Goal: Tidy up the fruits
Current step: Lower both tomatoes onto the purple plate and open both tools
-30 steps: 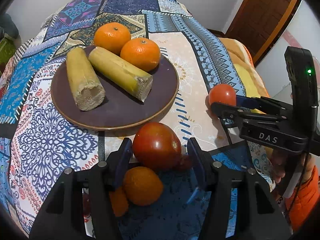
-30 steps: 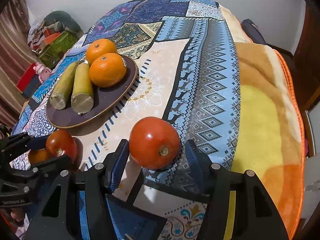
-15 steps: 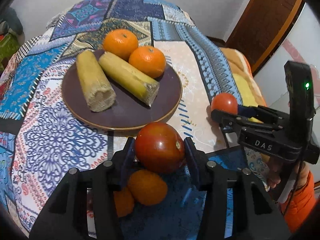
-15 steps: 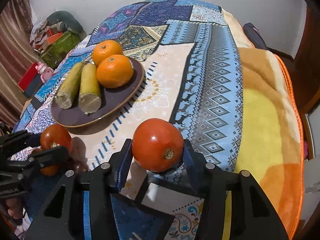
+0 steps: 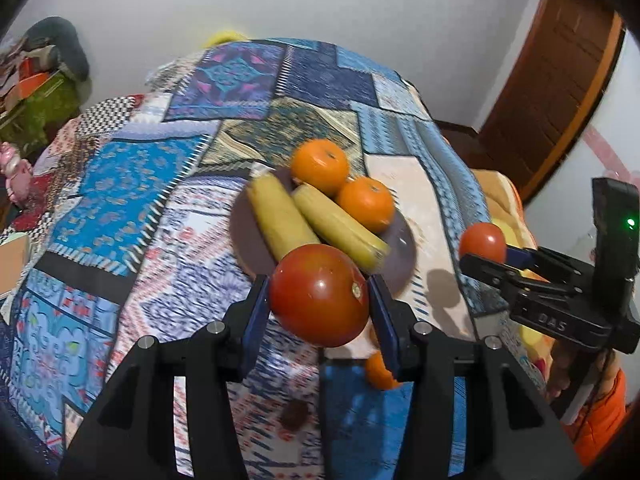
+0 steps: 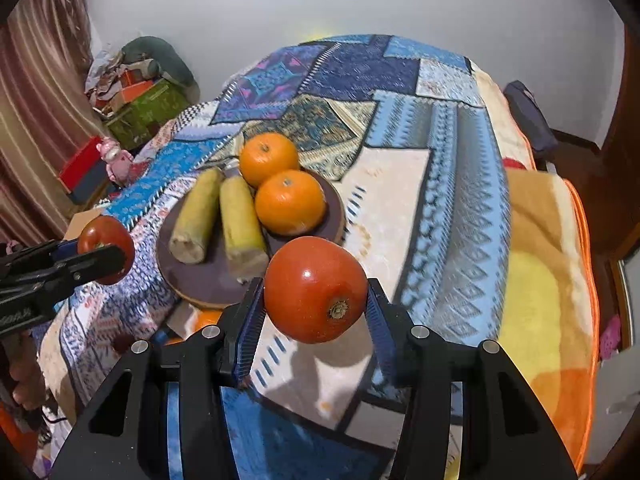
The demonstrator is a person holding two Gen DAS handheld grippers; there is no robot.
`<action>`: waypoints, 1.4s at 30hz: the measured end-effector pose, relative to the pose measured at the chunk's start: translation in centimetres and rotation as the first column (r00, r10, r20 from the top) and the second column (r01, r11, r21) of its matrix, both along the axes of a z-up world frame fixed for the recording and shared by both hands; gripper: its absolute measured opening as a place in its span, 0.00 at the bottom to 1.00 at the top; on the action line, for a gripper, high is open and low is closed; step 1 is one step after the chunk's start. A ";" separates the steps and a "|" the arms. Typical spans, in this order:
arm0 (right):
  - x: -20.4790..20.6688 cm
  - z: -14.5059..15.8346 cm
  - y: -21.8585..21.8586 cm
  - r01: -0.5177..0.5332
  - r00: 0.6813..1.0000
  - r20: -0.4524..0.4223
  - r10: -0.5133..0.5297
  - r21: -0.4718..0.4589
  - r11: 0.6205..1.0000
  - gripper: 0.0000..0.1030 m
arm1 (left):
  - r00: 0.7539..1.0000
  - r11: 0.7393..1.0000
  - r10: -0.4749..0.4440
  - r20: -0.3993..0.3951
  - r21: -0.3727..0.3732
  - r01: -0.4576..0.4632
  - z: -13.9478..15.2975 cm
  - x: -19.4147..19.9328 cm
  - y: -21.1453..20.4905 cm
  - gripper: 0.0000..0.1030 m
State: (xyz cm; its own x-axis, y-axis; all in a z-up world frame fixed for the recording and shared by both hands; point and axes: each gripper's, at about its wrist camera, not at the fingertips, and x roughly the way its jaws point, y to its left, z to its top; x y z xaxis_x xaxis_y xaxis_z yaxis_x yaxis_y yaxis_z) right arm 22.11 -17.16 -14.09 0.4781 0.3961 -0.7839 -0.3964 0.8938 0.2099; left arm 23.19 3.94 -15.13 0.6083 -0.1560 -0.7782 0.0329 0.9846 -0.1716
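Left grip: our left gripper [image 5: 320, 300] is clamped on a large tomato [image 5: 319, 294], the blue pads pressed against its two sides.
Right grip: our right gripper [image 6: 316, 308] is clamped on a second tomato [image 6: 315, 289], stem scar facing the camera.
Change: a second ago both tomatoes sat on the patchwork blanket [image 5: 132, 184] between parted jaws; now both jaws have closed and both fruits hang clear of the cloth, nearer the plate.
Meaning: we judge both pickups done at once, and the carry toward the brown plate [image 6: 200, 284] is under way; setting down is not yet done.
Plate contents: two oranges [image 6: 290, 202] at the far side, touching each other, and two yellow-green cut stalks [image 6: 240, 224] lying side by side, possibly sugarcane or corn; we cannot tell which.
Free space: the near part of the plate looks bare, though our tomatoes cover part of it in both views.
Left behind: a small orange [image 5: 378, 370] shows only as a sliver beside the left gripper's finger; a dark blob [image 5: 294, 414] on the blanket is too blurred to name.
Hidden: the undersides of both tomatoes and the plate's near rim in the left view.
Blur: the blanket and plate smear with motion, so exact height above the plate is unclear.
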 end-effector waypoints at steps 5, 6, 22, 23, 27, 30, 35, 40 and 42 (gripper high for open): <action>0.9 -0.1 1.4 -0.011 1.000 0.005 0.011 0.004 1.000 0.44 | 0.999 0.999 0.044 0.007 0.015 -0.044 0.0 1.4 2.0 0.47; 1.1 -0.2 1.7 -0.013 1.000 0.004 0.013 0.002 1.000 0.44 | 0.999 0.999 0.050 0.005 0.019 -0.050 -0.1 1.8 2.3 0.47; 4.3 -2.9 3.8 -0.007 0.999 -0.037 0.006 -0.031 1.000 0.44 | 0.997 0.997 0.061 -0.050 0.044 -0.059 -3.6 6.5 4.1 0.47; 4.4 -3.0 3.9 -0.006 0.999 -0.040 0.005 -0.030 1.000 0.44 | 0.997 0.997 0.059 -0.052 0.042 -0.057 -3.7 6.7 4.1 0.47; 4.3 -3.5 4.1 -0.013 0.999 -0.053 0.012 -0.031 0.999 0.44 | 0.997 0.998 0.049 -0.059 0.040 -0.047 -4.2 7.0 3.9 0.47; 4.2 -3.8 4.2 -0.015 0.999 -0.050 0.013 -0.049 0.999 0.44 | 0.998 0.998 0.038 -0.058 0.044 -0.036 -4.3 7.1 3.6 0.47; 4.3 -4.3 4.4 -0.023 0.998 -0.065 0.019 -0.058 0.998 0.45 | 0.998 0.998 0.027 -0.063 0.054 -0.024 -4.5 7.1 3.1 0.48; 4.5 -4.2 4.2 -0.022 0.997 -0.080 0.018 -0.055 0.998 0.45 | 0.997 0.998 0.028 -0.078 0.067 -0.023 -4.5 7.3 2.9 0.50; 4.4 -4.0 4.0 -0.022 0.997 -0.078 0.018 -0.050 0.998 0.46 | 0.996 0.997 0.023 -0.081 0.069 -0.017 -4.5 7.3 2.8 0.56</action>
State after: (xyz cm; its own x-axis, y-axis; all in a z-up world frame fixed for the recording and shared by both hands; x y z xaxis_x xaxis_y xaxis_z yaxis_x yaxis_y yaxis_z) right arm 26.52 -13.20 -18.06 0.4075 0.3635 -0.8377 -0.3985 0.8962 0.1950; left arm 30.48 6.75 -19.58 0.5445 -0.0893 -0.8340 0.0019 0.9945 -0.1052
